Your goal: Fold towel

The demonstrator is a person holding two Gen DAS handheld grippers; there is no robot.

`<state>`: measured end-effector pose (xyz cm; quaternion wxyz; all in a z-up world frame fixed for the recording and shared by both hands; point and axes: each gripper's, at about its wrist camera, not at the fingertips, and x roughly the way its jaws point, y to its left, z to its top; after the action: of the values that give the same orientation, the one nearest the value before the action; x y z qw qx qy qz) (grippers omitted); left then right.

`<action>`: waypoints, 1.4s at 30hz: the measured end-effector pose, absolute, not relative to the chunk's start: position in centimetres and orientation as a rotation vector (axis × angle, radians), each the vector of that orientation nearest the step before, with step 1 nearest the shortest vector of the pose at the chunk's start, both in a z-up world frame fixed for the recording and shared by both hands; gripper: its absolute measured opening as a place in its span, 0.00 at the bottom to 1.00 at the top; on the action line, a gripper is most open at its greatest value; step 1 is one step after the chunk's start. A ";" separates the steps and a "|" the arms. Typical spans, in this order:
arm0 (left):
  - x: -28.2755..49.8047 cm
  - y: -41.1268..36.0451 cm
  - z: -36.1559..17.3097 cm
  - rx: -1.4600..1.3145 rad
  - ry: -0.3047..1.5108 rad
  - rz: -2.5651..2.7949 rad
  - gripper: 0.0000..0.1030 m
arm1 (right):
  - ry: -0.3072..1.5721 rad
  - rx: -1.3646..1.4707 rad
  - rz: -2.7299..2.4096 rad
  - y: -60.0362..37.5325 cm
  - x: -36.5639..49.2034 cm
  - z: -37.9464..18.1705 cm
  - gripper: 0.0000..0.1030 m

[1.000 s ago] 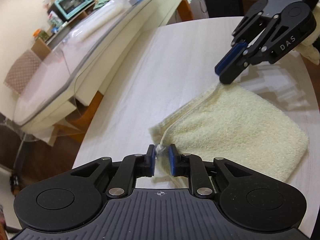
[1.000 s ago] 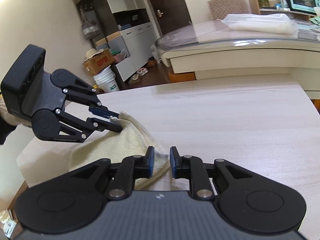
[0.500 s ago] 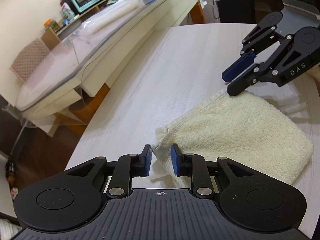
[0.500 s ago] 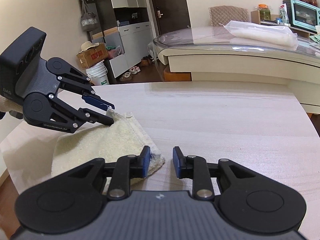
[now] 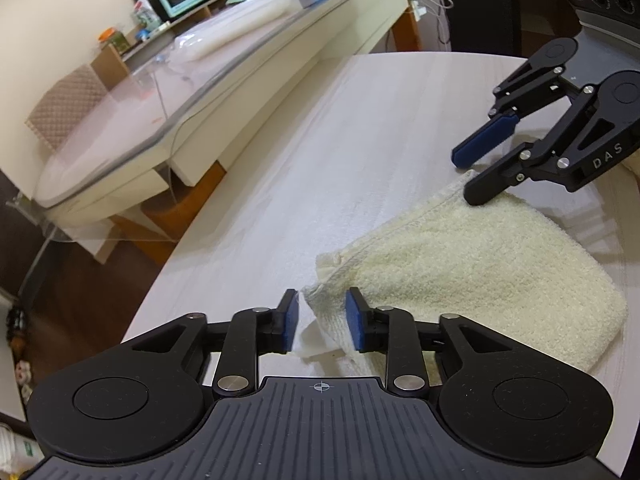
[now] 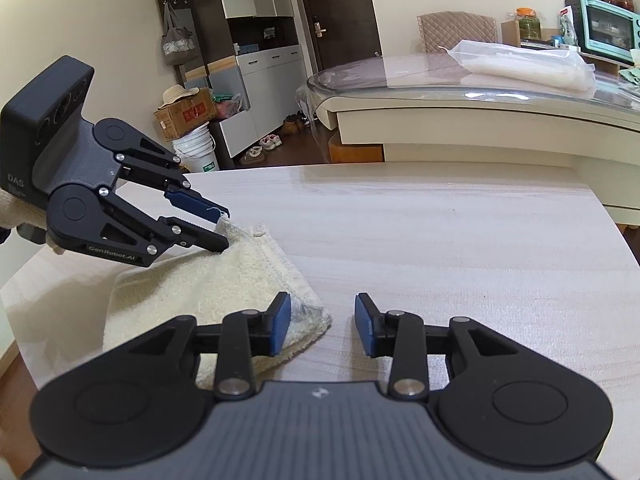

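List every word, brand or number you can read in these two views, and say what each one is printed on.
"DAS": on the side of the right tool, left wrist view.
"DAS": on the body of the left tool, right wrist view.
"GenRobot.AI": on the left tool's lower arm.
Red print on the cardboard box: too blurred to read.
Labels on the jars and packets beside the oven: too small to read.

Both claws, pinched shut a second ago, are opening: left claw (image 5: 318,322) and right claw (image 6: 322,324) release the folded towel (image 5: 480,272) corners.
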<state>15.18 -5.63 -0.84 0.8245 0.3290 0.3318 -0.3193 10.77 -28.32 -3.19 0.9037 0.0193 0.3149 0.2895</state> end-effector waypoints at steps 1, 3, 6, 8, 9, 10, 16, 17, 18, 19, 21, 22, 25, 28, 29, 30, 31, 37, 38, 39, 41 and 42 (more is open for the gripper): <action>15.1 -5.4 -0.8 0.688 0.700 -0.670 0.37 | 0.651 0.039 0.603 -28.3 10.8 -3.2 0.38; 15.0 -5.0 -0.5 0.660 0.690 -0.650 0.38 | 0.647 0.039 0.606 -28.4 10.8 -3.1 0.38; 14.5 -3.3 0.4 0.584 0.678 -0.610 0.38 | 0.616 0.015 0.616 -28.3 10.4 -2.6 0.38; 14.0 -2.1 0.9 0.541 0.672 -0.584 0.38 | 0.599 -0.022 0.653 -27.7 10.3 -1.8 0.38; 13.6 -1.6 1.1 0.523 0.669 -0.571 0.38 | 0.592 -0.041 0.677 -27.1 10.5 -1.4 0.38; 13.1 -1.0 1.3 0.504 0.667 -0.560 0.38 | 0.585 -0.063 0.701 -26.5 10.7 -1.0 0.37; 9.6 0.3 1.1 0.407 0.674 -0.541 0.38 | 0.575 -0.252 0.847 -21.8 12.9 0.5 0.35; 9.0 0.2 0.9 0.397 0.674 -0.542 0.38 | 0.586 -0.288 0.870 -20.9 13.5 0.5 0.35; 8.5 0.1 0.6 0.390 0.675 -0.543 0.38 | 0.590 -0.312 0.887 -20.2 13.9 0.5 0.34; 8.1 0.0 0.4 0.387 0.676 -0.544 0.38 | 0.591 -0.328 0.899 -19.8 14.2 0.5 0.34; 7.3 -0.2 0.1 0.370 0.671 -0.541 0.38 | 0.608 -0.374 0.926 -18.3 15.1 0.2 0.34; 7.1 -0.1 0.0 0.353 0.670 -0.541 0.38 | 0.612 -0.389 0.931 -17.8 15.4 0.0 0.34; 6.6 0.3 -0.2 0.309 0.668 -0.535 0.39 | 0.626 -0.412 0.941 -16.7 16.1 -0.4 0.27; 6.4 0.5 -0.4 0.281 0.670 -0.527 0.39 | 0.607 -0.433 0.944 -16.5 15.7 -0.4 0.05; 6.3 0.6 -0.4 0.276 0.669 -0.525 0.39 | 0.591 -0.432 0.943 -16.6 15.4 -0.2 0.05; 6.2 0.6 -0.4 0.273 0.667 -0.524 0.39 | 0.569 -0.421 0.940 -17.0 14.9 0.2 0.05; 6.1 0.6 -0.4 0.271 0.666 -0.524 0.40 | 0.547 -0.406 0.937 -17.5 14.4 0.6 0.05; 5.9 0.2 -0.3 0.280 0.657 -0.529 0.41 | 0.560 -0.303 0.857 -20.2 14.3 0.5 0.05; 5.9 0.1 -0.3 0.284 0.655 -0.530 0.41 | 0.580 -0.284 0.848 -20.6 14.5 0.3 0.05; 5.8 0.0 -0.3 0.287 0.654 -0.530 0.41 | 0.601 -0.264 0.843 -20.8 14.8 -0.1 0.05; 5.7 0.0 -0.2 0.287 0.653 -0.531 0.41 | 0.629 -0.237 0.853 -20.9 15.1 -0.5 0.07; 5.7 0.0 -0.2 0.287 0.653 -0.530 0.41 | 0.636 -0.220 0.864 -20.9 15.3 -0.5 0.11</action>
<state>5.72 0.03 -0.20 0.9029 0.1388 0.3158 -0.2564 15.30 -20.94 -0.52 0.8538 -0.1045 0.3021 0.4109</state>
